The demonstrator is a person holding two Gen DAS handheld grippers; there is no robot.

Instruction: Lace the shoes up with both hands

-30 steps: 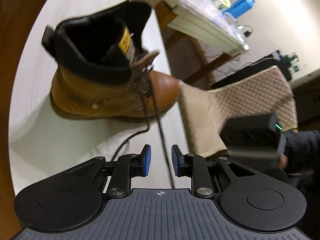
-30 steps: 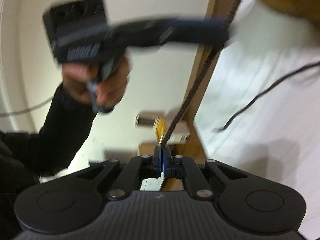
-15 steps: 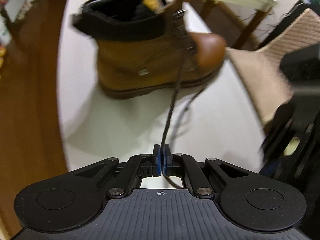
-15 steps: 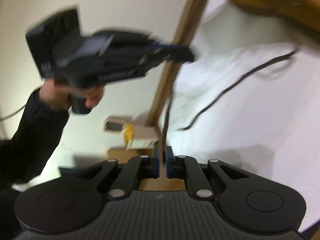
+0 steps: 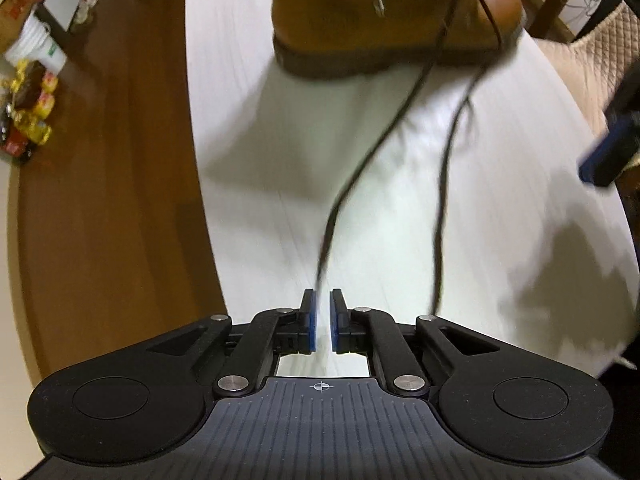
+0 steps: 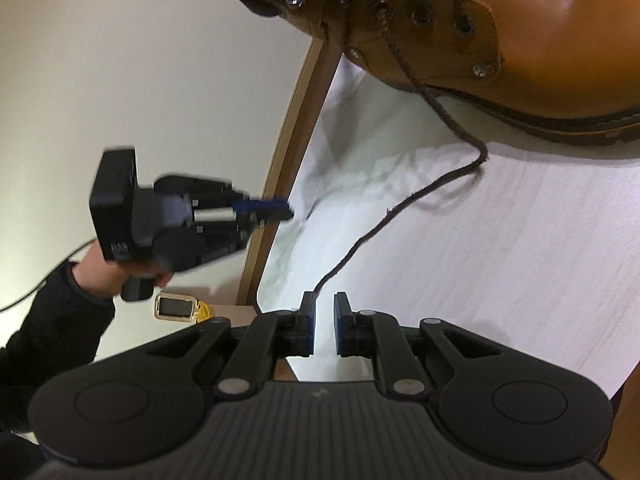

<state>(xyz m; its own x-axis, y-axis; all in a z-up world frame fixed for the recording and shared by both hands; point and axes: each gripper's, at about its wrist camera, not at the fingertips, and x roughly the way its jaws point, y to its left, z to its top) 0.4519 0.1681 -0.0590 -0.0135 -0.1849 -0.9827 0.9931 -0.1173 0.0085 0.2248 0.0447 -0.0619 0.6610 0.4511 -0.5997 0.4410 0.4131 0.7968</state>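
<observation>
Boot: we see the tan leather boot [image 6: 500, 32] standing on the white table [image 6: 500, 260], at 12 to 1 o'clock in the right wrist view and at 12 o'clock in the left wrist view, toe toward 2 o'clock there.
Eyelets: in the right wrist view the lower ones carry crossed brown lace; two metal hooks near the collar look bare.
Near lace: one brown lace end [image 5: 360, 160] runs from the boot down to 6 o'clock in the left wrist view, its blurred tip just above the blue pads.
Far lace: a second strand [image 6: 404, 200] drops off the boot's side, bends on the table and trails toward 6 o'clock in the right wrist view, ending beside the left-hand pad.
Left gripper [image 5: 322, 326]: we read its jaws as opening, a narrow gap between the pads; the lace tip sits at the mouth of the gap, and we cannot tell whether it touches a pad.
Right gripper [image 6: 324, 326]: jaws opening, a slightly wider gap, nothing pressed between the pads.
Hand: in the right wrist view a hand [image 6: 108, 276] in a dark sleeve grips the other gripper's handle at 9 o'clock, off the table's edge.
Surroundings: wooden floor [image 5: 120, 200] at 9 o'clock in the left wrist view, a quilted beige chair [image 5: 600, 52] at 2 o'clock.
</observation>
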